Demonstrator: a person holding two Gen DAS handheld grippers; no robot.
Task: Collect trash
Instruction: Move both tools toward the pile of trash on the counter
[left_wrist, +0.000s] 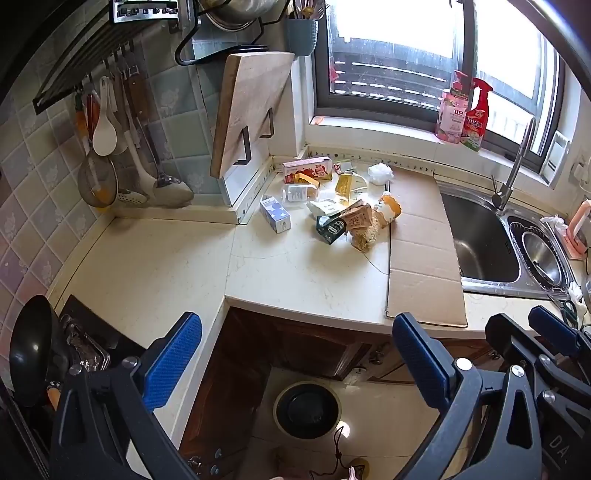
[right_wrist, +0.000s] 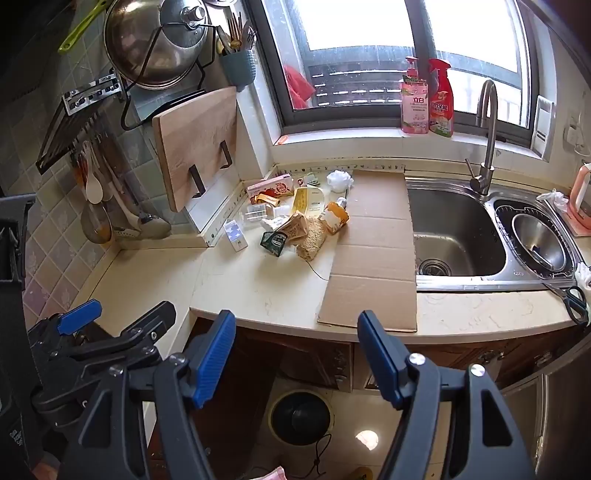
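Both the left gripper and the right gripper stand wide and empty at the frame bottom. The trash pile lies mid-frame on the counter; the bin sits on the floor, low centre.

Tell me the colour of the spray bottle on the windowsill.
Red spray bottle; right wrist view shows it best.

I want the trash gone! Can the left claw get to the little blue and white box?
Probably yes. The left claw is open and empty, and the blue and white box sits at the pile's near edge with bare counter before it.
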